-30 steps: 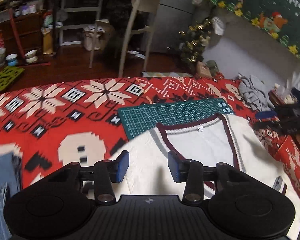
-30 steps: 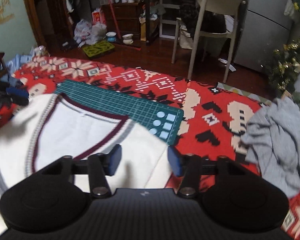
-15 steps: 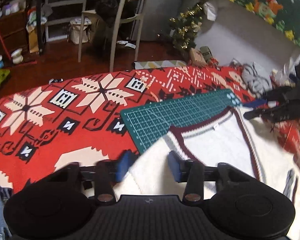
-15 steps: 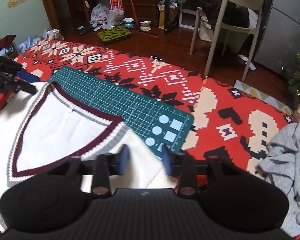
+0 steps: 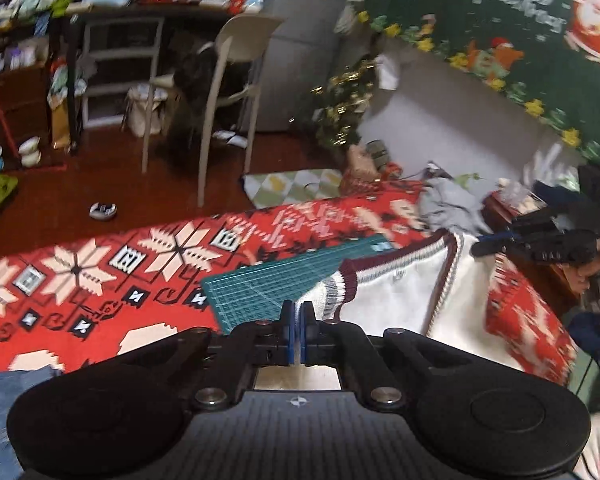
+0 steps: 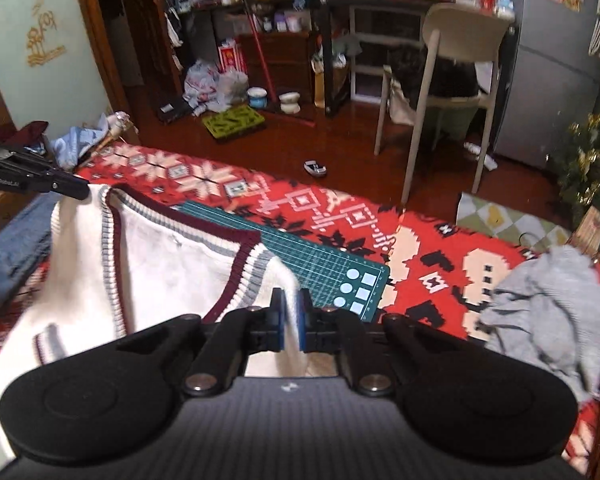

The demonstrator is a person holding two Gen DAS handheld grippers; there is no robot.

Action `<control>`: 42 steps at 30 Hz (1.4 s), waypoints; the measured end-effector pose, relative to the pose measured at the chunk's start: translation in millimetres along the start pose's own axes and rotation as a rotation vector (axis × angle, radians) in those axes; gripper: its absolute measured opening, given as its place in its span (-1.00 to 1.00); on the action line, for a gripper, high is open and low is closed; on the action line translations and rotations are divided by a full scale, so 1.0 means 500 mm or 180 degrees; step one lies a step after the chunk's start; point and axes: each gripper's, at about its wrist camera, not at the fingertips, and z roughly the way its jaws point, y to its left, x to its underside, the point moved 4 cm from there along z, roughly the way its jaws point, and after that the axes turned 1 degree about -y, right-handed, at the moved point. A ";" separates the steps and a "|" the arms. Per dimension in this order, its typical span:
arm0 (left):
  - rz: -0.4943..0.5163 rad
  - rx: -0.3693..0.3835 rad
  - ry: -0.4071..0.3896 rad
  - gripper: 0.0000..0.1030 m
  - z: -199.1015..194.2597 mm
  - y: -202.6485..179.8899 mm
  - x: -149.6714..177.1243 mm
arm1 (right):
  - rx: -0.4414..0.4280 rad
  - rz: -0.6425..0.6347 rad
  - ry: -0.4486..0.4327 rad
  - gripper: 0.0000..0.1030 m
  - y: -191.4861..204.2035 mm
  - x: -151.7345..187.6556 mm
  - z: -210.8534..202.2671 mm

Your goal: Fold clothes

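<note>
A white V-neck sweater (image 5: 400, 300) with maroon and grey trim hangs lifted by its two shoulders over a red patterned blanket (image 5: 100, 280). My left gripper (image 5: 298, 314) has its jaws closing down tight on one shoulder edge, the blue pads almost touching. In the right wrist view that same gripper (image 6: 74, 191) pinches the far shoulder of the sweater (image 6: 172, 264). My right gripper (image 6: 290, 302) is shut with white knit between its pads. It also shows in the left wrist view as the right gripper (image 5: 488, 246), at the other shoulder.
A green cutting mat (image 6: 324, 264) lies on the blanket just beyond the sweater. A crumpled grey garment (image 6: 548, 304) sits to the right and blue jeans (image 6: 16, 240) to the left. A pale chair (image 6: 452, 80) stands on the wooden floor past the blanket's edge.
Both grippers went from open to shut on the sweater's shoulders. Both then rose, so the sweater's top edge has come up off the blanket.
</note>
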 end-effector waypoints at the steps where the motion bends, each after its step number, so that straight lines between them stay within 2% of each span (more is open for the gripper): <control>1: 0.0052 0.0025 -0.0005 -0.96 -0.025 -0.017 0.004 | -0.0007 -0.0030 -0.0023 -0.89 0.012 0.001 -0.030; 8: 0.0296 0.0153 0.0105 -0.96 -0.162 -0.119 0.082 | -0.0154 -0.0266 -0.0082 -0.89 0.133 0.071 -0.218; 13: 0.0393 0.0227 0.0352 -0.96 -0.201 -0.173 0.184 | -0.0281 -0.0360 0.0113 -0.89 0.214 0.171 -0.286; 19: 0.0458 0.0333 0.0755 -0.96 -0.176 -0.216 0.323 | -0.0423 -0.0345 0.0552 -0.89 0.264 0.302 -0.281; 25: 0.0113 0.0357 0.0985 -0.94 -0.127 -0.199 0.416 | -0.0548 -0.0012 0.0994 -0.88 0.255 0.388 -0.216; 29: -0.0094 0.0315 0.1120 -0.85 -0.114 -0.174 0.441 | -0.0590 0.0115 0.1218 -0.86 0.251 0.422 -0.197; 33: -0.0227 0.0325 0.1222 -0.82 -0.123 -0.161 0.452 | -0.0681 0.0329 0.1226 -0.75 0.229 0.427 -0.216; 37: -0.0427 0.0415 0.1126 -0.51 -0.150 -0.149 0.440 | -0.0516 0.0570 0.1006 -0.59 0.172 0.390 -0.239; 40: -0.0565 0.0387 0.0964 -0.42 -0.161 -0.132 0.411 | -0.0354 0.0862 0.0784 -0.45 0.119 0.360 -0.247; 42: -0.0727 0.0305 0.0831 -0.34 -0.160 -0.109 0.391 | -0.0259 0.1079 0.0655 -0.42 0.085 0.342 -0.240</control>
